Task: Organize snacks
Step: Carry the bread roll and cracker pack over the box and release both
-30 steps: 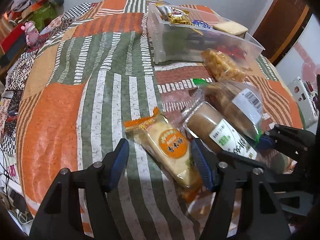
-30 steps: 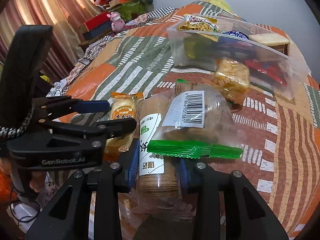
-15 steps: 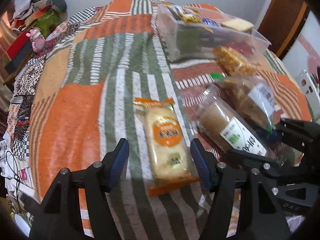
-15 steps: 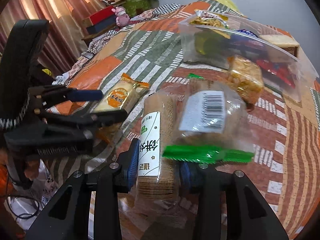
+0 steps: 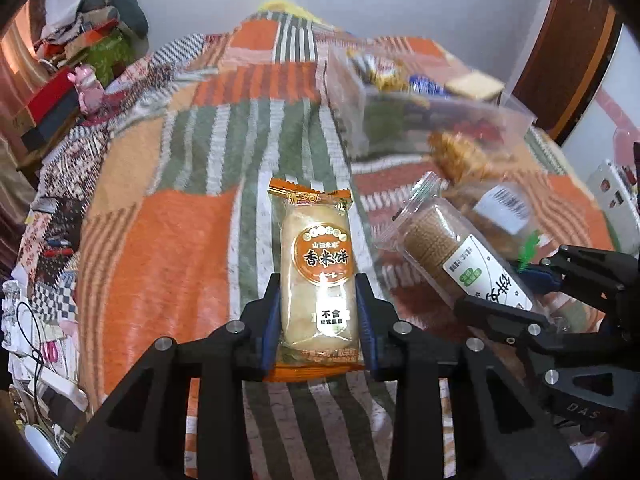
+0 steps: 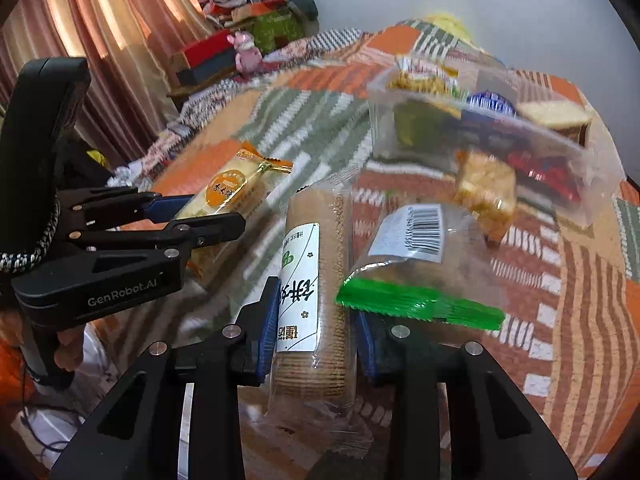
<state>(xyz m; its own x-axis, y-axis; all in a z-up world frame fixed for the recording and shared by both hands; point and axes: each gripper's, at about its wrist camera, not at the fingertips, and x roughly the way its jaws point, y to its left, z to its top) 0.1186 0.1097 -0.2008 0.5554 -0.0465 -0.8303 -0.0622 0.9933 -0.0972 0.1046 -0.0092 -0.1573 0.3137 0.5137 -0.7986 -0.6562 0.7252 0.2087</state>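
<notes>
Across nearly every part of both views, a bed under an orange, green and white patchwork blanket [image 5: 168, 248], serving as the sorting surface. At upper right, a clear plastic bin [image 6: 560, 148] already partly filled with wrapped snacks, presumably the destination, so likely well into the sorting. Just in front of it, a golden crispy snack pack [image 6: 486, 188] lying loose on the blanket. Lower centre of the right view: right hand-held gripper [image 6: 314, 332] clamped on a clear sleeve of round brown biscuits [image 6: 316, 280], gripped near its tail so the length points toward the bin; a barcoded bag with a green sealed edge [image 6: 416, 264] leaning against it. Lower centre of the left view: left hand-held gripper [image 5: 318, 320] squeezed around an orange-ended rice cracker pack [image 5: 318, 268], label upward, reading "香米饼" with "不含" beneath. On the left gripper's body, "GenRobot.AI".
</notes>
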